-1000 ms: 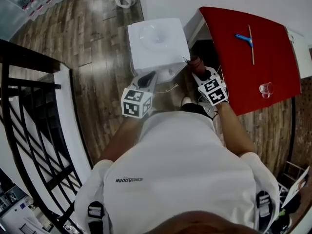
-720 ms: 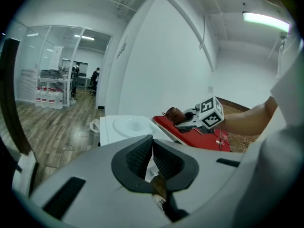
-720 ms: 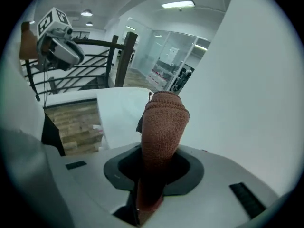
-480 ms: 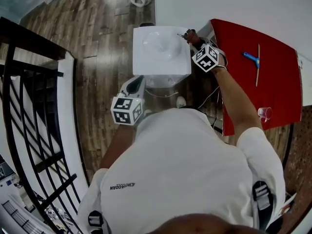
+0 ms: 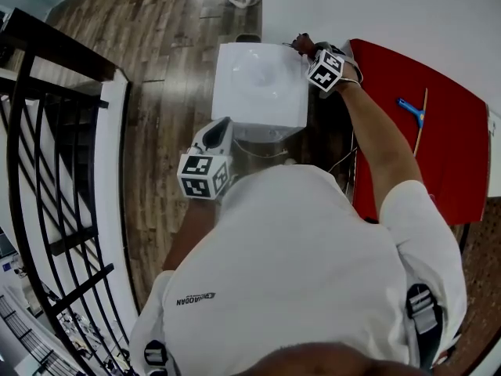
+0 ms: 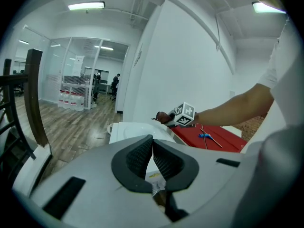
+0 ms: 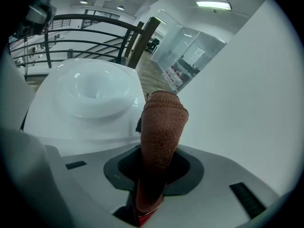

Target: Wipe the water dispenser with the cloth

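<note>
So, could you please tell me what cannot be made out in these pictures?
White box-shaped water dispenser: taps hidden, head view shows only its top.
Brown terry cloth: contact with the dispenser unclear, right gripper view; its own fold covers the tip.
Blue-handled tool on the red table: too small to identify, head view.

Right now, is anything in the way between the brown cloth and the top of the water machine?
No, nothing visible is. The right gripper holds the cloth right at the edge of the water dispenser, whose white top is bare.
</note>
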